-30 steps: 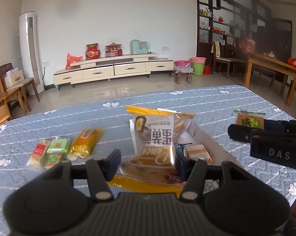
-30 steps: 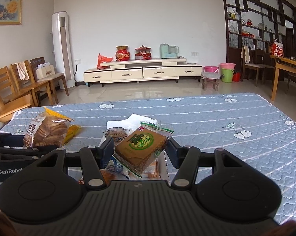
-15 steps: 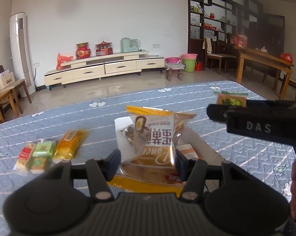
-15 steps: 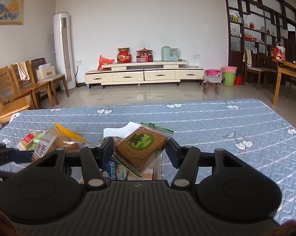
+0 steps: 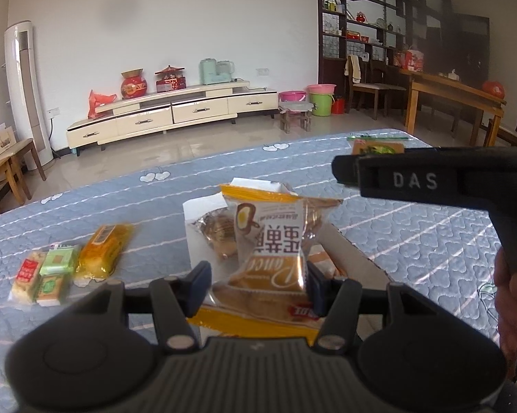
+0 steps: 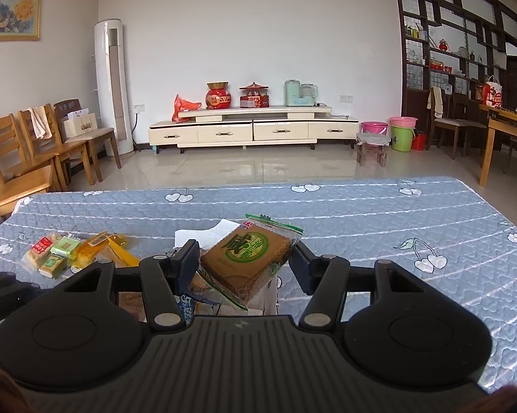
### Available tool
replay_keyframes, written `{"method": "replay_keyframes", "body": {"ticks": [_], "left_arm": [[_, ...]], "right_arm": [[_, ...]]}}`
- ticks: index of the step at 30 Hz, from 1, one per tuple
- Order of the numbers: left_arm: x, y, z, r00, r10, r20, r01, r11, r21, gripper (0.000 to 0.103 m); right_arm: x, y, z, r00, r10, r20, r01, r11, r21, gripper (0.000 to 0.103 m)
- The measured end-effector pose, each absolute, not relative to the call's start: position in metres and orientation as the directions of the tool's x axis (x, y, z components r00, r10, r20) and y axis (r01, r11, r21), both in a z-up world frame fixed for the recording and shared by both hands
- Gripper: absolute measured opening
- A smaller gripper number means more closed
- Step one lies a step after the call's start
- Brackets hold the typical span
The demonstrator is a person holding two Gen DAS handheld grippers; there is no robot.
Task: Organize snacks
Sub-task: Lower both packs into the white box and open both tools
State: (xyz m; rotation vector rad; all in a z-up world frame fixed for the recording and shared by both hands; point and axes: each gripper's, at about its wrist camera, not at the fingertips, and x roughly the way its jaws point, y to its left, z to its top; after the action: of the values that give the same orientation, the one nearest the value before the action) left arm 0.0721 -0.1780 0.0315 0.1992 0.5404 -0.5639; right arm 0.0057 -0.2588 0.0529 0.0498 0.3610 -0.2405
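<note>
Egg-cake packet: the yellow-topped egg-cake packet point(image 5: 272, 251) stands upright between the fingers of the left tool point(image 5: 258, 287), which is clamped on its lower half; its long axis runs up and away from the camera.
Cracker packet: the brown cracker packet with the green round label point(image 6: 248, 258) sits tilted, one corner down, in the right tool point(image 6: 244, 261); the left finger touches it, and whether the right finger does I cannot tell, though I judge the tool clamped on it, since the packet hangs clear of the surface.
Key relation: the open white box point(image 5: 203, 227) lies directly below and just ahead of both held packets, its long axis running away from the cameras; each tool is about equally near it, the left slightly to the left of the right.
Likely step: a judgement only: both packets are over the box, ready to be lowered in.
Loose snacks: a red-label bar point(image 5: 26, 275), green-label bars point(image 5: 57, 265) and an orange packet point(image 5: 103, 254) lie side by side on the quilted blue cover point(image 5: 430, 241) of what looks like a bed, well left of the box, nearer the left tool.
Hidden: the box floor and near wall are covered by the tool bodies; a wrapped snack point(image 5: 217, 234) inside shows only in part, and the loose snacks are blurred.
</note>
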Motion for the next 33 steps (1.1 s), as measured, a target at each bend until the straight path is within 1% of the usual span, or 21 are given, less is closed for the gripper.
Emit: {"method": "replay_keyframes", "body": {"ticks": [18,23,24,26,27,28,29,31,33], "left_arm": [[0.076,-0.199,0.018,0.648,-0.496,-0.578,0.622,0.783,0.025,0.057],[0.082,-0.206,0.012,0.597,-0.535,-0.597,0.654,0.756,-0.023,0.057],[0.083,-0.206,0.012,0.588,-0.547,-0.596,0.662,0.749,-0.034,0.055],[0.083,-0.206,0.011,0.580,-0.555,-0.596,0.666,0.744,-0.046,0.059],[0.083,-0.205,0.011,0.581,-0.555,-0.595,0.662,0.748,-0.052,0.066],[0.083,-0.203,0.012,0.584,-0.555,-0.592,0.657,0.752,-0.057,0.070],[0.083,-0.201,0.012,0.588,-0.555,-0.589,0.652,0.756,-0.061,0.070],[0.084,-0.197,0.015,0.596,-0.551,-0.584,0.639,0.766,-0.069,0.070],[0.084,-0.192,0.018,0.610,-0.543,-0.577,0.627,0.776,-0.067,0.070]], "right_arm": [[0.046,-0.285,0.051,0.888,-0.182,-0.422,0.201,0.980,0.001,0.071],[0.059,-0.295,0.049,0.879,-0.174,-0.443,0.196,0.981,0.002,0.071],[0.061,-0.297,0.048,0.877,-0.174,-0.447,0.196,0.981,0.001,0.071],[0.063,-0.301,0.047,0.874,-0.171,-0.454,0.194,0.981,0.004,0.074],[0.064,-0.302,0.046,0.875,-0.169,-0.454,0.193,0.981,0.007,0.073],[0.064,-0.303,0.047,0.876,-0.170,-0.451,0.195,0.981,0.008,0.078],[0.063,-0.304,0.047,0.876,-0.173,-0.450,0.198,0.980,0.009,0.087],[0.061,-0.302,0.048,0.878,-0.183,-0.442,0.206,0.979,0.004,0.095],[0.058,-0.299,0.050,0.880,-0.187,-0.436,0.210,0.978,0.005,0.096]]}}
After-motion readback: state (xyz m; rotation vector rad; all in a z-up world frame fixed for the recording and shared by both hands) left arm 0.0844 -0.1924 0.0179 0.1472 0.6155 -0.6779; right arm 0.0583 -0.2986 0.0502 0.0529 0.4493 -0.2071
